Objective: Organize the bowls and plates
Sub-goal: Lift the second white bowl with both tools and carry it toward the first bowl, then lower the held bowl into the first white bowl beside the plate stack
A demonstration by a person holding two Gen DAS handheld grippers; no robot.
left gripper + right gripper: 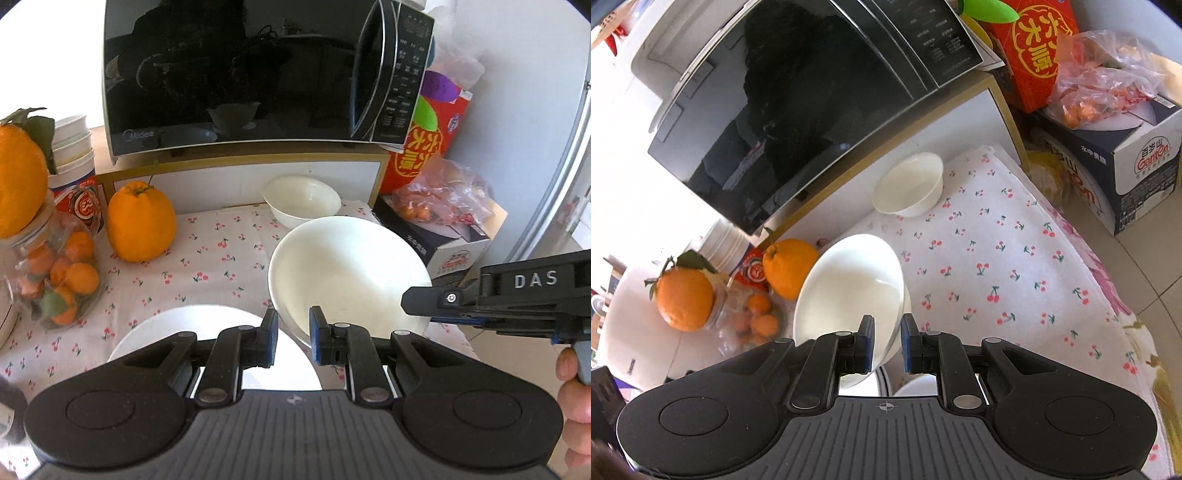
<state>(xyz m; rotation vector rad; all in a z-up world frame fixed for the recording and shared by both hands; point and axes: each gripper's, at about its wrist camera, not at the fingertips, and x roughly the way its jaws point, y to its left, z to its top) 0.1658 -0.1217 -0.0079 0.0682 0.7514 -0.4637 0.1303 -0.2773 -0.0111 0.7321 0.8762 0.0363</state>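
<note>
A large white bowl (pixel 347 273) hangs tilted above the cherry-print cloth (pixel 214 258), held by both grippers. My left gripper (pixel 294 341) is shut on its near rim. My right gripper (pixel 410 304) reaches in from the right and pinches the opposite rim. In the right wrist view the same large bowl (pixel 849 288) has its rim clamped in the right gripper (pixel 888 345). A white plate (pixel 159 332) lies on the cloth under the left fingers; the white plate (pixel 916 384) shows partly in the right wrist view. A small white bowl (pixel 301 201) (pixel 908 184) stands further back, near the shelf.
A black microwave (pixel 240 74) sits on a raised shelf behind. Left are a big orange (pixel 140 221), a jar of tangerines (pixel 62 277) topped by another orange, and stacked paper cups (pixel 72 147). Right are a red box (pixel 432 147), a bagged carton (pixel 450 236) and the table edge.
</note>
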